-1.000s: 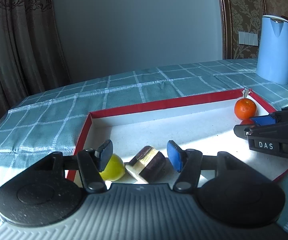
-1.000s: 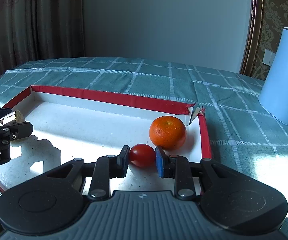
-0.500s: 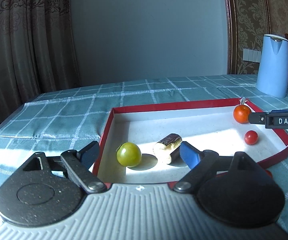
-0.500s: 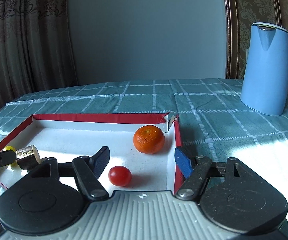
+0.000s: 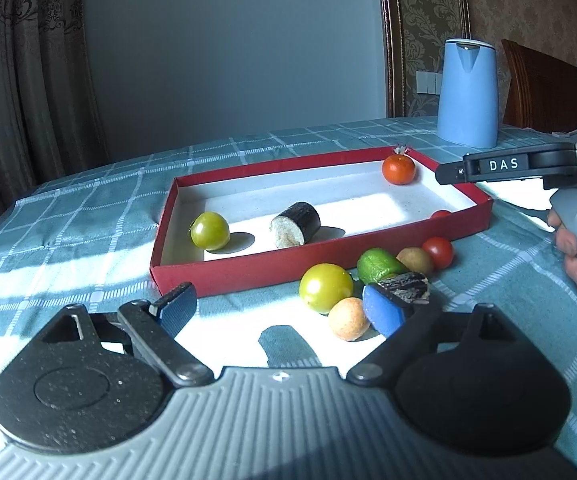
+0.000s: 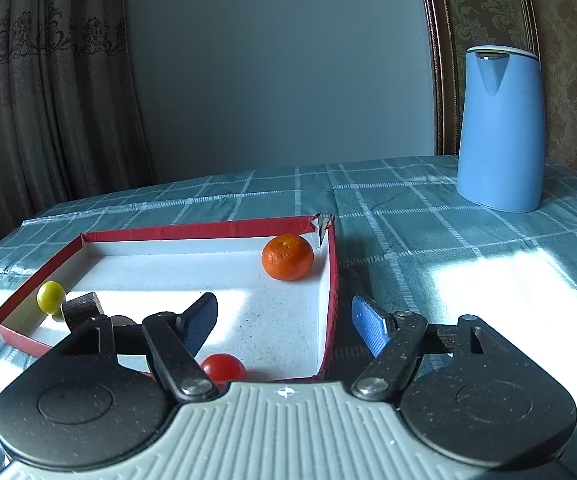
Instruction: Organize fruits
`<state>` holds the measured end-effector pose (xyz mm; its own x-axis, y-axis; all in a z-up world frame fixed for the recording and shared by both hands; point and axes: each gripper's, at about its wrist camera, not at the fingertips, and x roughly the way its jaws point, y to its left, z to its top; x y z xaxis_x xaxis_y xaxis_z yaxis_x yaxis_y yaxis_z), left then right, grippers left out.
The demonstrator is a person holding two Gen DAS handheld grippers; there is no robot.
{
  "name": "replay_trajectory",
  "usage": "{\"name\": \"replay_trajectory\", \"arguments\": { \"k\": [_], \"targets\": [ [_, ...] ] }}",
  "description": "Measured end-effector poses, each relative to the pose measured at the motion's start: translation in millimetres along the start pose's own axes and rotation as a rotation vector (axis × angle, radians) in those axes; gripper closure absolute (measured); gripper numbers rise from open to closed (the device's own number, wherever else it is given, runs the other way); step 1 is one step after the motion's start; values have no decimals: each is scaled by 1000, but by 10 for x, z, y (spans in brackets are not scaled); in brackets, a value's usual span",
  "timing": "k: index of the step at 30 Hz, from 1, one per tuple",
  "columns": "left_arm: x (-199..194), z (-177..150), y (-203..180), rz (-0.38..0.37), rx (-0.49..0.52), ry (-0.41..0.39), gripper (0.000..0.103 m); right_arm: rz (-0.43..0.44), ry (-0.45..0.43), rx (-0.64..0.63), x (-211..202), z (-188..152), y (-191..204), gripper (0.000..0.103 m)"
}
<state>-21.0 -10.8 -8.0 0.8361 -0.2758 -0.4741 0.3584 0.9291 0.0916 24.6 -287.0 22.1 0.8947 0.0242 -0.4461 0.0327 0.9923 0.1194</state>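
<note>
Left gripper (image 5: pixel 276 309): jaws spread, nothing between, right pad beside the loose pile on the checked teal tablecloth (image 5: pixel 88 216).

Right gripper (image 6: pixel 284 322): jaws just been opening, empty, straddling the right wall of the shallow red cardboard tray (image 6: pixel 330 288).

In tray: small red cherry tomato (image 6: pixel 223 366) near, orange mandarin (image 6: pixel 287 257) far right, 1 yellow-green round fruit (image 5: pixel 209 230), dark-skinned cut cylinder (image 5: pixel 294 225).

Risks: round fruits likely roll if nudged; right jaw could snag the tray wall and shift it.

A tall light-blue kettle (image 6: pixel 500 132) stands upright at the far right of the counter (image 6: pixel 428 232), on its teal checked cloth. Brown patterned curtains (image 6: pixel 48 100) hang far left; a wooden chair (image 5: pixel 540 92) stands beyond the kettle.
</note>
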Motion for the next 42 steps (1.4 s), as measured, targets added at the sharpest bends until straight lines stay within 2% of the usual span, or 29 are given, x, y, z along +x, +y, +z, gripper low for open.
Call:
{"name": "replay_trajectory", "arguments": {
  "k": [5,9,11,14,22,26,29,35,42],
  "targets": [
    [80,-27,-90,-15,52,47,17,9,-12,44,-60,-12,-51,27],
    [147,-54,-172,-8,98,94,21,14,3,25,-45,-17,-13,27],
    [179,-50,-156,-15,84,114,22,12,-3,4,-65,-29,33,27],
    [191,-42,-102,-66,42,130,39,3,-17,-29,-84,-42,87,27],
    [167,-53,-188,-39,39,123,45,3,-10,-63,-86,-62,151,27],
    [139,-55,-231,-77,44,119,67,-10,1,-76,-64,-73,161,27],
    [122,-72,-310,-54,84,105,68,-18,25,-93,-29,-86,181,27],
    [136,-62,-279,-99,74,114,79,-22,-10,-101,-76,-86,185,27],
    [133,-58,-248,-111,55,111,80,-27,-2,-110,-66,-94,192,27]
  ]
}}
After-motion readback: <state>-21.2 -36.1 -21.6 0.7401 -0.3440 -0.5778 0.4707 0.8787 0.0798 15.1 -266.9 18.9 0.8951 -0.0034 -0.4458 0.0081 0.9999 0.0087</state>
